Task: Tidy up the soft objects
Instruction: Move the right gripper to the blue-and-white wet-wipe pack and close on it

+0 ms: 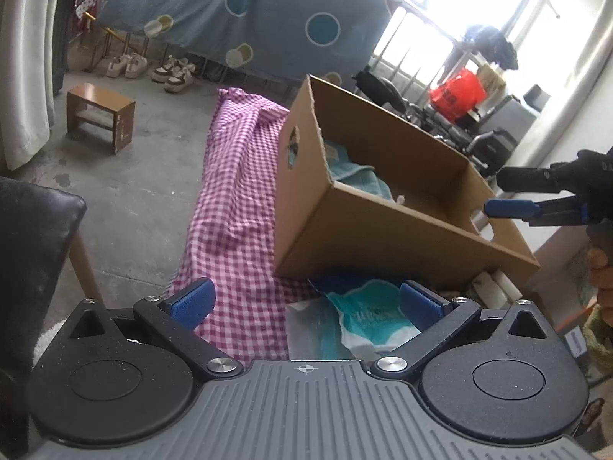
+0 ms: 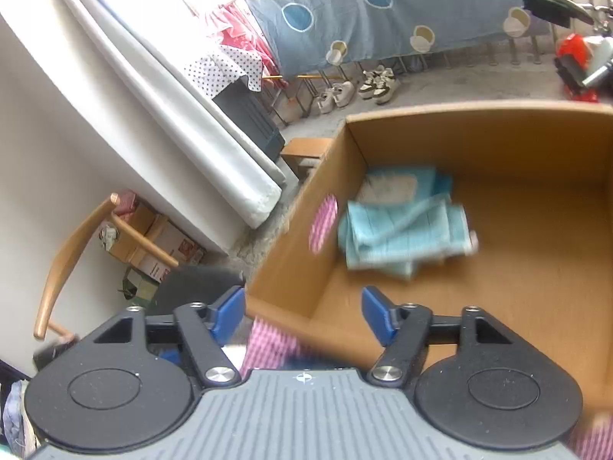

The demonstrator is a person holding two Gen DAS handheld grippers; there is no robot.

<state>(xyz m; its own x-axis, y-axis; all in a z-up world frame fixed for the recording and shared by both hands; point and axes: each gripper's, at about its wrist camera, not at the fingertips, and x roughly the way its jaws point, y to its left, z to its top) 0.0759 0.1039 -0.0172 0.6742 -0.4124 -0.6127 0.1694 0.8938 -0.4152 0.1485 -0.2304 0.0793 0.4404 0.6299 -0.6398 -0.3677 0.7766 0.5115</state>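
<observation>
Partly sorted: some soft things boxed, some still outside.

In the box [image 2: 498, 145] lie one folded blue towel [image 2: 406, 237] and one flat pack [image 2: 402, 184] behind it. Just in front of the box, one teal pack [image 1: 367, 314] waits on the checked cloth [image 1: 237, 199]. Left gripper [image 1: 304, 301] gapes around it without touching; right gripper [image 2: 302, 314] hangs over the box edge, fingers apart, empty.

two wrist views angled down, left beside the cardboard box [image 1: 383, 222], right close above it, box shared
</observation>
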